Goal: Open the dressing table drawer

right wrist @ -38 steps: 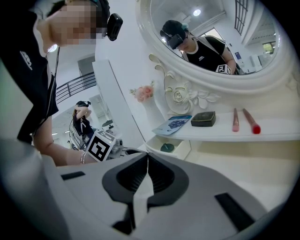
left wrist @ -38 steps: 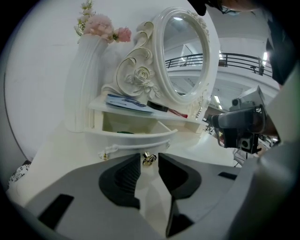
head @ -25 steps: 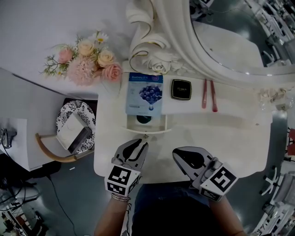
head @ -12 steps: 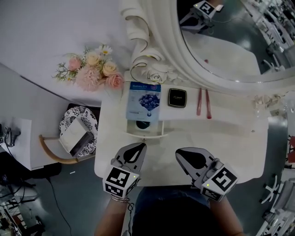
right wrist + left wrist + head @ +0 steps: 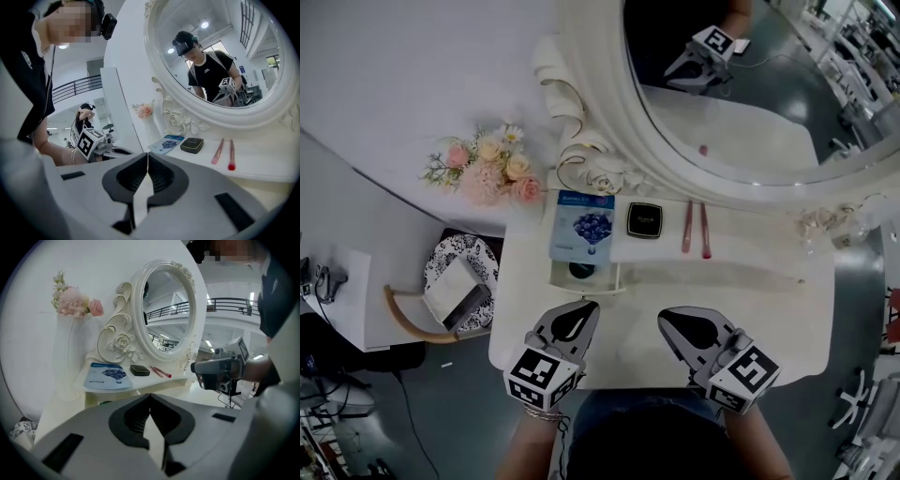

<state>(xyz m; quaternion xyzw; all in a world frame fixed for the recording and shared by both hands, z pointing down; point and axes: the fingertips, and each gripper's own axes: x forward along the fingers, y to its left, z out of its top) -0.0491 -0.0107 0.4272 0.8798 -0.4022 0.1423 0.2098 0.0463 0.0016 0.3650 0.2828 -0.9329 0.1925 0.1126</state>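
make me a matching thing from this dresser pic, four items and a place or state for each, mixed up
Things:
1. drawer
2. packet
3. compact
4. flowers

Place or state:
a. black, between the packet and the sticks
b. pulled out, with a dark round thing inside
c. pink, left of the mirror
d. blue, lying flat on the shelf just above the drawer

Pairs: 1-b, 2-d, 3-a, 4-c

Flowers [image 5: 487,169], blue packet [image 5: 582,226], black compact [image 5: 645,220]
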